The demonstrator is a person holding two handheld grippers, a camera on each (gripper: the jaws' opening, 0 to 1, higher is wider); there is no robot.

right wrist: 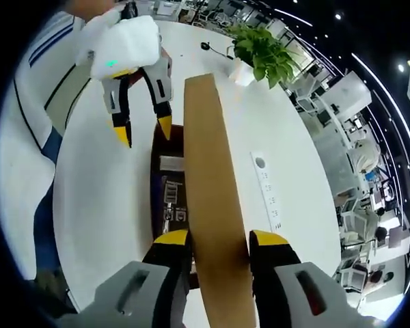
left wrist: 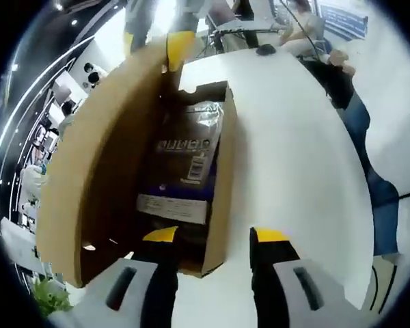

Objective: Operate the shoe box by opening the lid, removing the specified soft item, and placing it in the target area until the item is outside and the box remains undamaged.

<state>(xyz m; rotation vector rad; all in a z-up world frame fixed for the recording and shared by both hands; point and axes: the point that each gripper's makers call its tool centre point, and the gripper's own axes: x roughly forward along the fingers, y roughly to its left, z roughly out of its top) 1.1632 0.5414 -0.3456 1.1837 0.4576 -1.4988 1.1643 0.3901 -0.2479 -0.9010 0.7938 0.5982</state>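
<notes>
The brown shoe box (left wrist: 222,178) lies on the white table (left wrist: 294,157) with its lid (left wrist: 96,178) swung up on the left. Inside lies a dark plastic-wrapped soft item (left wrist: 188,157) with white labels. My left gripper (left wrist: 215,236) is open and straddles the box's near wall, one jaw inside and one over the table. In the right gripper view the lid (right wrist: 212,178) runs up between the jaws of my right gripper (right wrist: 220,238), which is shut on its edge. The left gripper (right wrist: 143,130) hangs open over the far end of the box, above the item (right wrist: 169,191).
A potted plant (right wrist: 263,51), a computer mouse (right wrist: 205,46) and a long white strip (right wrist: 268,191) sit on the table beyond the lid. A striped sleeve (right wrist: 48,48) holds the left gripper. Seated people (left wrist: 307,34) are at the table's far end.
</notes>
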